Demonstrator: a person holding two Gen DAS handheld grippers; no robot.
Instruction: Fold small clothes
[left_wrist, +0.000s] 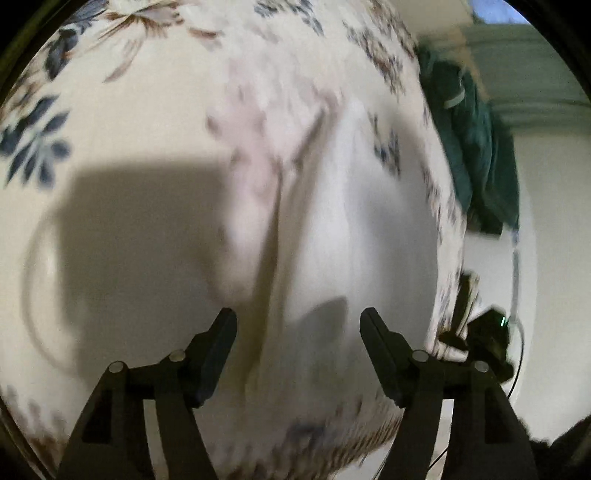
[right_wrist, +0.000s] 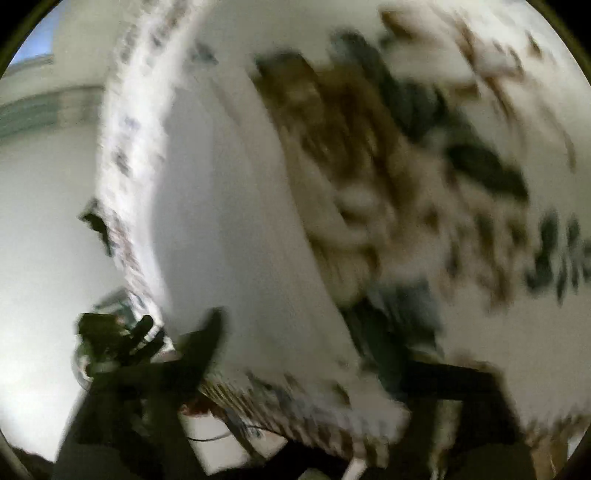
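A small white garment lies on the floral bedsheet, with long creases running down its middle. My left gripper is open, its two black fingers spread just above the garment's near part, holding nothing. The other gripper shows small at the bed's right edge. The right wrist view is badly blurred. It shows the white garment left of centre and the flowered sheet. Only the left black finger of my right gripper is clear; cloth covers the other side.
A dark green garment hangs over the bed's far right edge. Beyond the bed edge are a pale floor and wall. A cable runs down there. The left gripper shows in the right wrist view.
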